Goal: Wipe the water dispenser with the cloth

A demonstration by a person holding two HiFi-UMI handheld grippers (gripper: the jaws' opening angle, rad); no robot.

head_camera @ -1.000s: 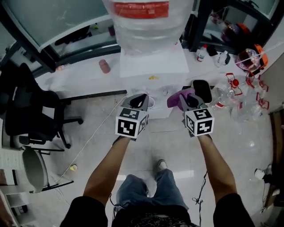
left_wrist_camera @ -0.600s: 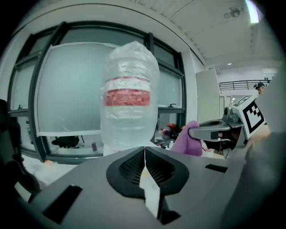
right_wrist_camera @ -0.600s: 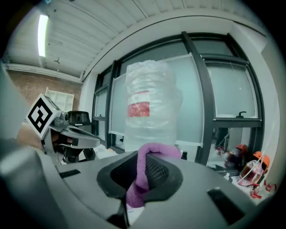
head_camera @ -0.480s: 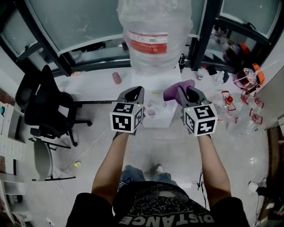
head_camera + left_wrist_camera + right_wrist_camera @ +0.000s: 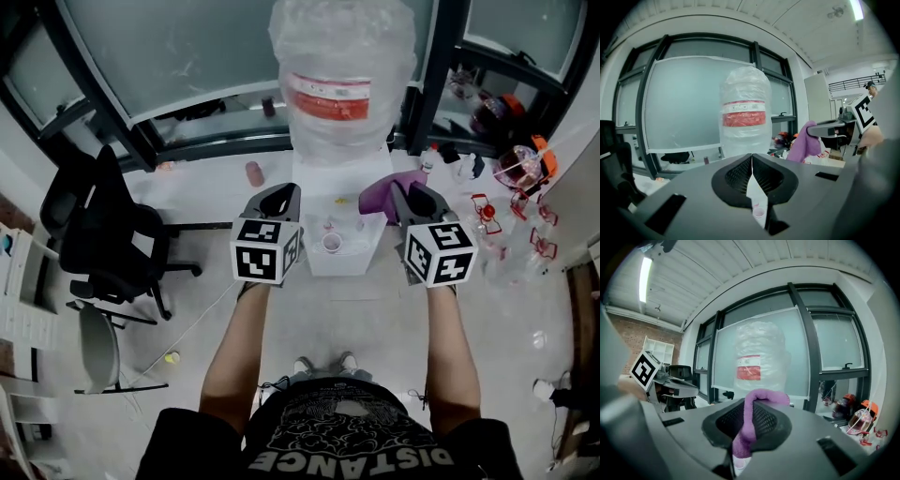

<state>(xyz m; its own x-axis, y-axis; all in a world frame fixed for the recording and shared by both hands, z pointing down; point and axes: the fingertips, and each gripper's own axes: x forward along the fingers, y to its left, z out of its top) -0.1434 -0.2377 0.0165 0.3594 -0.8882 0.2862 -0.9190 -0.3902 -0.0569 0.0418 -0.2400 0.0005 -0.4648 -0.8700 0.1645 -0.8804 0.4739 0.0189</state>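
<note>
Right gripper view shows the cloth, a soft purple fabric rolled into a thick strand, clamped between the jaws of the right gripper. The strand rises between the black, mesh-textured pads, arches over their tips and hangs below them at its lower end. In the head view the cloth bunches ahead of those jaws, just beside the upper right edge of the water dispenser; contact with it cannot be determined. The water dispenser is a white, box-shaped cabinet with flat faces. It carries a large cylindrical bottle wrapped in crinkled clear film, with a red and white label round its middle. A small round cup stands in the recess at the cabinet front. The left gripper is held level with the right one, in front of the cabinet's left side. Its jaws are closed tip to tip and nothing lies between them; only a narrow slit opens lower down. Each gripper bears a cube with black and white square markers at its rear. A black office chair with a padded back stands well apart to the left, on a glossy pale floor. Frosted window panes in dark frames run behind the water dispenser.
</note>
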